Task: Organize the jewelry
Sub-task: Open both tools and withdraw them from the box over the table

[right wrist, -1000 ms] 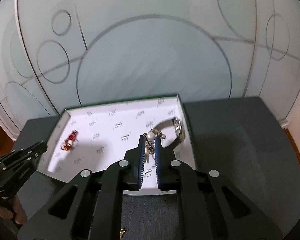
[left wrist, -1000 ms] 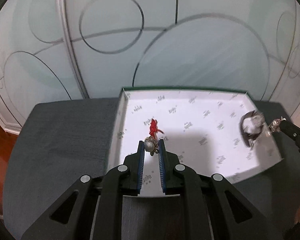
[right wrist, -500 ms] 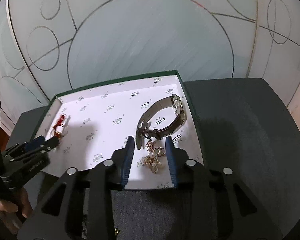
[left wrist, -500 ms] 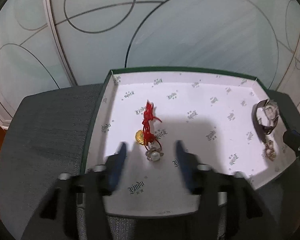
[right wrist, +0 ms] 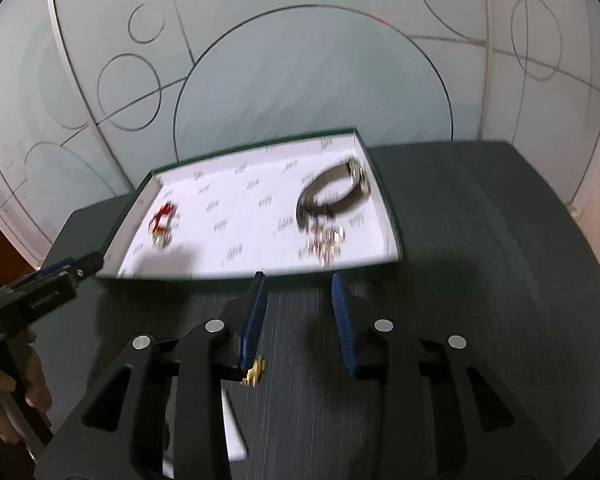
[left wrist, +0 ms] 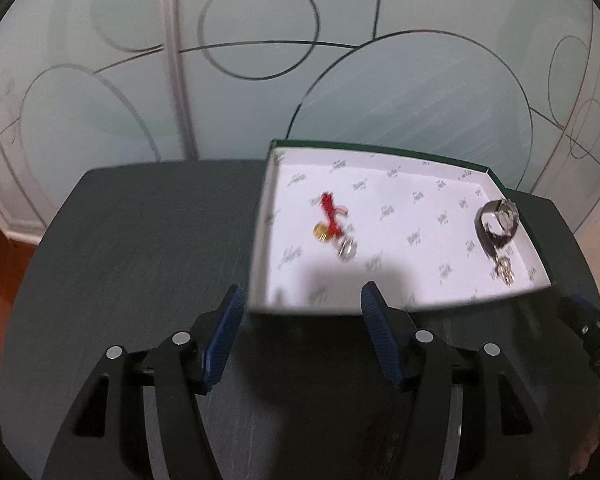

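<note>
A shallow green-rimmed box (left wrist: 536, 240) with white printed lining sits on the dark grey table (left wrist: 140, 240). It holds a red-cord charm with a gold bead (left wrist: 330, 220), a dark-strapped wristwatch (right wrist: 336, 196) and a pearl trinket (right wrist: 326, 242) (blurred). Left gripper (left wrist: 302, 306) and right gripper (right wrist: 298, 290) are both spread and empty, their jaws having just been opening.

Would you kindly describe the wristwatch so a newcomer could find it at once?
On the dark table lies a shallow green-edged tray lined with printed white paper. The wristwatch sits by its right wall: the only dark looped strap, larger than the pearl piece just before it.
</note>
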Motion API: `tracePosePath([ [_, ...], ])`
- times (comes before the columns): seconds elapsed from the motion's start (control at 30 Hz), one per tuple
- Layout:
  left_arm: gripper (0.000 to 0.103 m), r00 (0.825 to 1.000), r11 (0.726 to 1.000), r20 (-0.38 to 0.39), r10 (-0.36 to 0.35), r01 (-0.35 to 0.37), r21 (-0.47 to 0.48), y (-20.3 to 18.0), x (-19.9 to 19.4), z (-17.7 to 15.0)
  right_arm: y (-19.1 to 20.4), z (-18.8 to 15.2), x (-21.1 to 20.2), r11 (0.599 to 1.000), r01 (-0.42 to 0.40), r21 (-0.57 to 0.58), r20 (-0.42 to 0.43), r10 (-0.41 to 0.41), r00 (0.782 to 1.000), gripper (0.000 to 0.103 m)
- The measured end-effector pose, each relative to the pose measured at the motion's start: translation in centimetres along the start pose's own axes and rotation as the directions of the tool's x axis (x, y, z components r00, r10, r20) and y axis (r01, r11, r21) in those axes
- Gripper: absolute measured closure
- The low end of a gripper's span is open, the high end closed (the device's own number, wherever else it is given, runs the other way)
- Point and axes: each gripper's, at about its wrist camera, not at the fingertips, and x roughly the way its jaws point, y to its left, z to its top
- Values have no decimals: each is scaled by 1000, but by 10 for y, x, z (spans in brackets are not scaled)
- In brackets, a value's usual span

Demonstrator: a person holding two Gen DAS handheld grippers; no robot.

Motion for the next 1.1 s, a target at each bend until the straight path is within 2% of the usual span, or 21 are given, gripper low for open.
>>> tracePosePath([
  [0.3,43,999,997,-37,-8,5,-73,19,-33,-54,-4,-50,-30,1000,2,-17,-47,-2,999,70],
  [0.53,43,999,998,-51,3,-7,-61,13,-49,-87,-7,-80,-48,1000,5,-21,-68,-7,998,70],
  [1.1,43,996,999,-93,-9,5,-44,5,-70,-143,11,-105,-65,998,-27,-63,-85,21,996,70],
])
